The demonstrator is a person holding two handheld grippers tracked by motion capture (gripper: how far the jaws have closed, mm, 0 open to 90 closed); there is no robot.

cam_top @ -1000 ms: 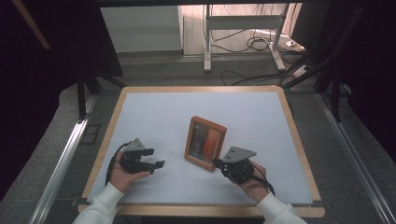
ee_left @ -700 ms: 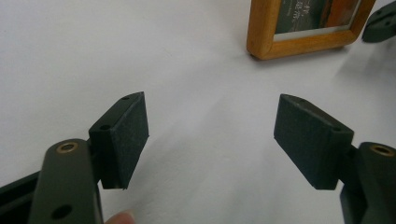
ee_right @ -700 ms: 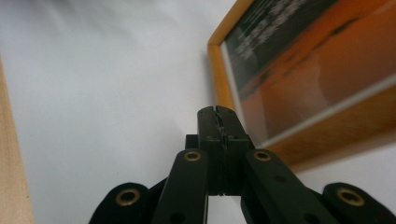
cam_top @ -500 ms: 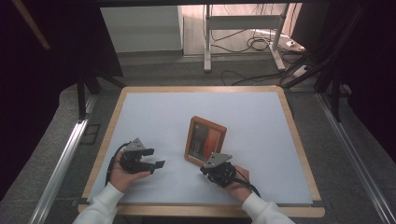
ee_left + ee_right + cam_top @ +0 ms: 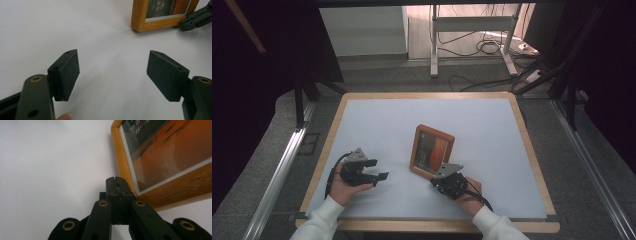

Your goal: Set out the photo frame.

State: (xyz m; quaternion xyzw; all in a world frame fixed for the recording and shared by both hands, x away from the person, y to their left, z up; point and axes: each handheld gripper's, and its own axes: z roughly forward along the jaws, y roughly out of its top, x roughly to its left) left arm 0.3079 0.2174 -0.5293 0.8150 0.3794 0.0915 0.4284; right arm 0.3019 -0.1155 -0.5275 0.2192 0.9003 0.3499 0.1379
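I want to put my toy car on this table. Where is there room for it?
Lots of room. The far half of the white table, beyond the wooden picture frame, is bare, and so is the strip right of the frame. It is crowded along the near edge, where the left gripper and right gripper rest beside the frame.

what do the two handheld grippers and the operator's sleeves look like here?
Both are black two-jaw units. The left gripper and right gripper each carry a grey three-cornered plate on top and trail a black cable. Up close, the linkage arms have brass-coloured pivot pins, and the left gripper's pads are flat, dark, matte blocks. The sleeves are white with ribbed cuffs.
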